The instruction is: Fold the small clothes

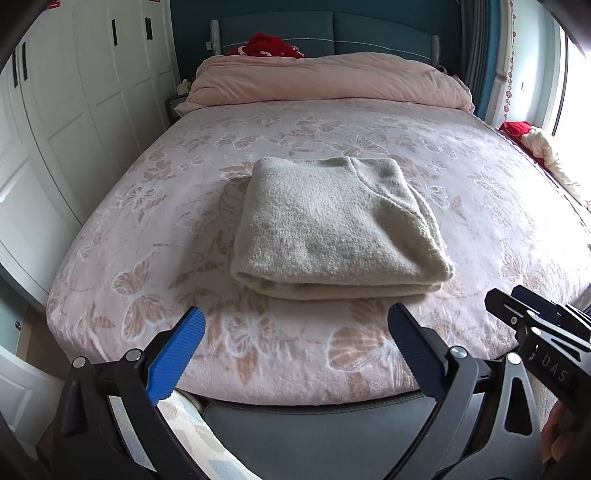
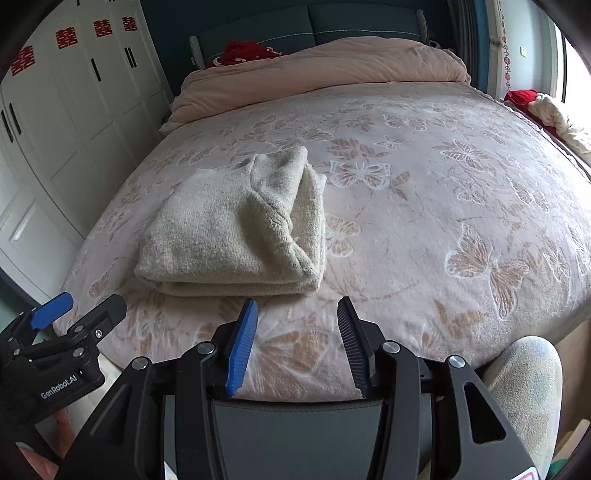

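Sweater [image 1: 332,225] underlayers hidden; sleeves tucked.

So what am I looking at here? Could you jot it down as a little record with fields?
place: bed with a pink butterfly blanket
garment: cream knit sweater, folded into a neat bundle, lying on the blanket
left gripper: open, empty, apart from the sweater
right gripper: open, empty, apart from the sweater
far end: rolled pink duvet, red cloth behind it

A home bedroom: a bed [image 1: 147,221] with quilt [image 1: 325,81], headboard [image 1: 380,33], white wardrobes [image 1: 74,92].
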`<state>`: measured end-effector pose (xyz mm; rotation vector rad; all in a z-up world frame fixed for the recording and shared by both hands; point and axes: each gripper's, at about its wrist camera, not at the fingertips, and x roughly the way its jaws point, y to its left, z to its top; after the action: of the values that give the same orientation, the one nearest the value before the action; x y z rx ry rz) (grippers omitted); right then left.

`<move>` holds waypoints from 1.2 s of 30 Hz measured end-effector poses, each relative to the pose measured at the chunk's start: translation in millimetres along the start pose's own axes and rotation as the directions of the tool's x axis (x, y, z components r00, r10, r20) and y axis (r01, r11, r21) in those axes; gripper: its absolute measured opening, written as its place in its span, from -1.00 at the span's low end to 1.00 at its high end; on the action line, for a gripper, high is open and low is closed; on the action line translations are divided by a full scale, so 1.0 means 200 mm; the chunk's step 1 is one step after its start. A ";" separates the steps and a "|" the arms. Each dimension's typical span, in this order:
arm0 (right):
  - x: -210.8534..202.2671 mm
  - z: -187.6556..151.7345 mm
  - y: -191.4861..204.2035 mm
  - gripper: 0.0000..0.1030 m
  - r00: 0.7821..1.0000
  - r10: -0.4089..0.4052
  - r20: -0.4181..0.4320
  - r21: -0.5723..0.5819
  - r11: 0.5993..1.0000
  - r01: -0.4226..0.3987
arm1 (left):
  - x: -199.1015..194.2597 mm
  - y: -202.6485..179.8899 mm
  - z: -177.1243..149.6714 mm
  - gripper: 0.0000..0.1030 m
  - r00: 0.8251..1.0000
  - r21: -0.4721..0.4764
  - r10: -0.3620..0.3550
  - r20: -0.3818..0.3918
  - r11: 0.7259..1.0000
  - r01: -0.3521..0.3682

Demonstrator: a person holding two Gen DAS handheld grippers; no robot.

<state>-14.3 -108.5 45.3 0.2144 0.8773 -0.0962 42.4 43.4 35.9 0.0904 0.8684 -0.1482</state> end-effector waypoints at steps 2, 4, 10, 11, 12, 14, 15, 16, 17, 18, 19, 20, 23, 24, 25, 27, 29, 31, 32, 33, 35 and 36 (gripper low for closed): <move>-0.01 -0.02 0.00 -0.11 1.000 -0.006 -0.001 -0.005 1.000 0.006 | -0.01 -0.01 0.00 0.88 1.000 -0.002 -0.003 0.000 1.000 0.003; -0.01 -0.04 0.00 -0.07 1.000 -0.011 -0.008 -0.006 1.000 0.011 | -0.01 -0.02 -0.01 0.88 1.000 0.000 0.001 0.000 1.000 -0.001; 0.01 -0.11 0.04 0.07 0.999 -0.053 -0.005 -0.016 0.998 0.053 | 0.00 -0.06 -0.06 0.88 0.999 0.007 0.033 0.024 0.999 -0.033; 0.01 -0.12 0.05 0.10 0.998 -0.060 0.000 -0.020 0.998 0.060 | 0.00 -0.05 -0.07 0.88 0.999 0.002 0.029 0.023 1.000 -0.029; 0.01 -0.13 0.05 0.12 0.998 -0.066 0.006 -0.021 0.998 0.066 | 0.01 -0.05 -0.09 0.88 1.000 -0.007 0.023 0.020 1.000 -0.023; 0.01 -0.14 0.06 0.15 0.997 -0.075 0.013 -0.020 0.997 0.075 | 0.02 -0.04 -0.11 0.88 0.999 -0.018 0.032 0.020 0.999 -0.032; 0.01 -0.14 0.06 0.16 0.997 -0.081 0.015 -0.022 0.996 0.081 | 0.02 -0.04 -0.12 0.88 0.999 -0.020 0.042 0.023 0.999 -0.041; 0.02 -0.15 0.06 0.17 0.996 -0.088 0.015 -0.027 0.996 0.088 | 0.03 -0.04 -0.14 0.88 0.998 -0.019 0.053 0.024 0.998 -0.052; 0.02 -0.15 0.06 0.17 0.995 -0.095 0.018 -0.030 0.995 0.096 | 0.03 -0.03 -0.14 0.88 0.998 -0.016 0.060 0.027 0.998 -0.059; 0.02 -0.15 0.07 0.18 0.995 -0.101 0.021 -0.032 0.994 0.102 | 0.03 -0.03 -0.15 0.88 0.997 -0.012 0.063 0.033 0.998 -0.063; 0.02 -0.15 0.07 0.21 0.994 -0.105 0.023 -0.034 0.994 0.106 | 0.04 -0.03 -0.16 0.88 0.997 -0.007 0.072 0.038 0.997 -0.072; 0.02 -0.16 0.07 0.22 0.994 -0.107 0.023 -0.033 0.994 0.107 | 0.04 -0.03 -0.17 0.88 0.996 -0.005 0.078 0.044 0.997 -0.078; 0.05 -0.17 0.08 0.26 0.995 -0.103 0.012 -0.032 0.994 0.104 | 0.05 -0.02 -0.19 0.88 0.996 -0.010 0.070 0.045 0.997 -0.070; 0.06 -0.17 0.09 0.27 0.995 -0.100 0.005 -0.031 0.994 0.100 | 0.05 -0.01 -0.19 0.88 0.997 -0.015 0.066 0.044 0.998 -0.066; 0.07 -0.17 0.09 0.27 0.995 -0.098 -0.001 -0.029 0.995 0.097 | 0.06 -0.01 -0.20 0.88 0.997 -0.017 0.064 0.044 0.998 -0.063; 0.08 -0.18 0.10 0.27 0.996 -0.093 -0.012 -0.020 0.995 0.093 | 0.06 -0.01 -0.20 0.88 0.998 -0.010 0.053 0.042 0.999 -0.053; 0.09 -0.18 0.10 0.27 0.995 -0.096 -0.015 -0.015 0.995 0.096 | 0.06 -0.02 -0.21 0.88 0.997 -0.001 0.057 0.047 0.998 -0.057; 0.10 -0.19 0.10 0.27 0.995 -0.102 -0.015 -0.019 0.995 0.102 | 0.07 -0.03 -0.21 0.88 0.997 0.006 0.069 0.046 0.998 -0.069; 0.10 -0.19 0.10 0.27 0.994 -0.105 -0.016 -0.020 0.994 0.105 | 0.07 -0.03 -0.22 0.88 0.997 0.005 0.071 0.045 0.997 -0.071; 0.10 -0.19 0.10 0.27 0.994 -0.106 -0.015 -0.019 0.994 0.106 | 0.07 -0.04 -0.22 0.88 0.996 0.003 0.074 0.044 0.997 -0.074; 0.10 -0.19 0.11 0.27 0.994 -0.106 -0.013 -0.022 0.994 0.106 | 0.07 -0.03 -0.22 0.88 0.996 -0.003 0.077 0.044 0.997 -0.077; 0.10 -0.19 0.11 0.27 0.994 -0.108 -0.011 -0.025 0.994 0.107 | 0.07 -0.03 -0.22 0.88 0.996 -0.006 0.079 0.045 0.997 -0.079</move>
<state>-26.4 -78.5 9.4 0.1445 0.9016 -0.1843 17.6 41.8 -3.1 0.1170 0.8188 -0.0746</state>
